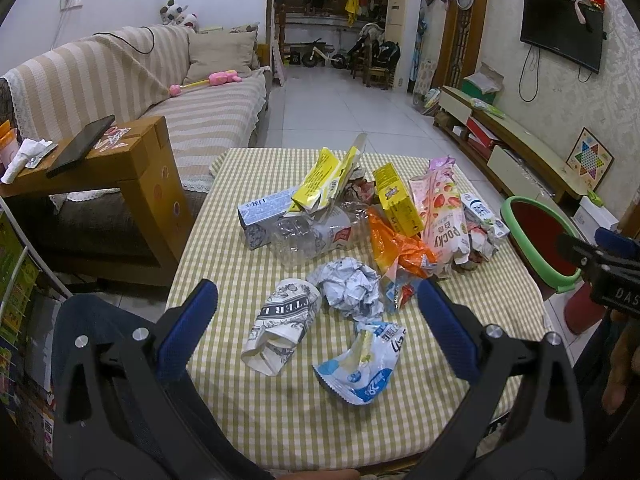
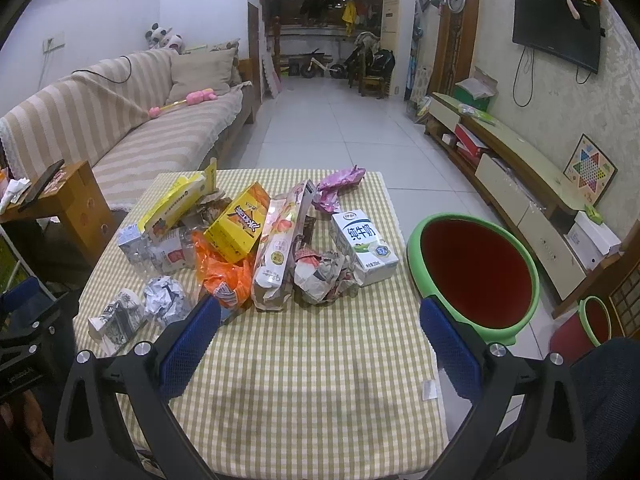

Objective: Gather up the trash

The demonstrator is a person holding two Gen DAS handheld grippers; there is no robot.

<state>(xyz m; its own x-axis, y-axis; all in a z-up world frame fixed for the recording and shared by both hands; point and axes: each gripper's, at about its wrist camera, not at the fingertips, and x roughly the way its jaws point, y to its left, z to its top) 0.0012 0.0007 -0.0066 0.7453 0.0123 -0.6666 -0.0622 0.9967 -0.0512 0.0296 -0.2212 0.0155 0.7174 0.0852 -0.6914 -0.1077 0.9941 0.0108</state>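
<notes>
Trash is piled on a checked tablecloth (image 1: 280, 400): a crumpled paper ball (image 1: 352, 288), a printed paper cup (image 1: 280, 320) on its side, a blue-white wrapper (image 1: 360, 368), an orange bag (image 1: 396, 248), yellow boxes (image 1: 396, 200), a Pocky box (image 1: 444, 212), a crushed clear bottle (image 1: 304, 240). A milk carton (image 2: 364, 244) stands near the pile's right. A green-rimmed red bin (image 2: 476, 276) stands right of the table. My left gripper (image 1: 316, 304) is open above the cup and paper ball. My right gripper (image 2: 320, 320) is open over the near table.
A striped sofa (image 1: 120, 80) and a wooden side table (image 1: 120, 168) with a phone stand at the left. A low TV cabinet (image 2: 520, 184) runs along the right wall. A second small green-rimmed bin (image 2: 592, 320) stands on the floor.
</notes>
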